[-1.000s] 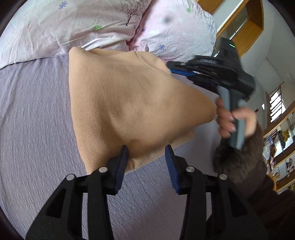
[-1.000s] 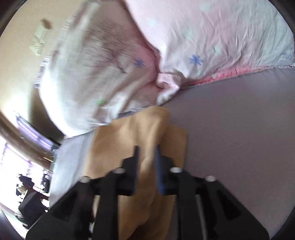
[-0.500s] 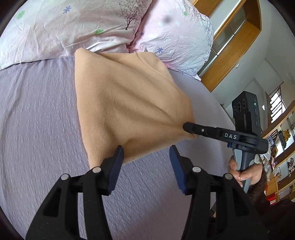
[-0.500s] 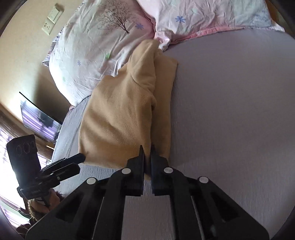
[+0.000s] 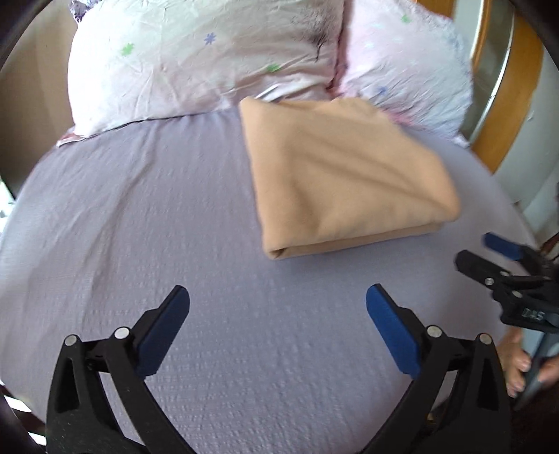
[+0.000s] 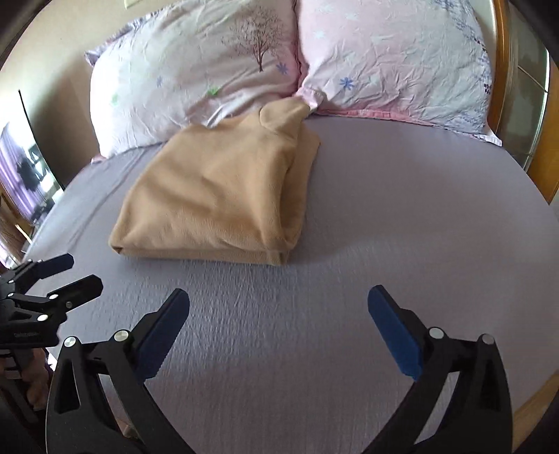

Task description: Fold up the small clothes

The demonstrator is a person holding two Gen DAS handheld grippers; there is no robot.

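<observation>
The folded tan garment [image 6: 216, 195] lay on the bed [image 6: 401, 216] in the upper middle of both frames, long axis running toward the pillows [image 6: 195, 73], ahead of the wide-open, empty left gripper [image 5: 277, 307] and right gripper [image 6: 278, 307], neither clearly nearer.

I'm looking across a bed [image 6: 401, 216] covered in a textured lilac sheet [image 5: 146, 216]. Two crumpled floral pillows [image 6: 195, 73] lean at its head, one whiter, one pinker [image 6: 394, 59]. A wooden headboard frame [image 6: 498, 70] curves along the right. The wall [image 6: 52, 52] behind is beige, with a pale switch plate [image 6: 131, 2] high up. Daylight glows purple at a window [image 6: 21, 174] on the left.
</observation>
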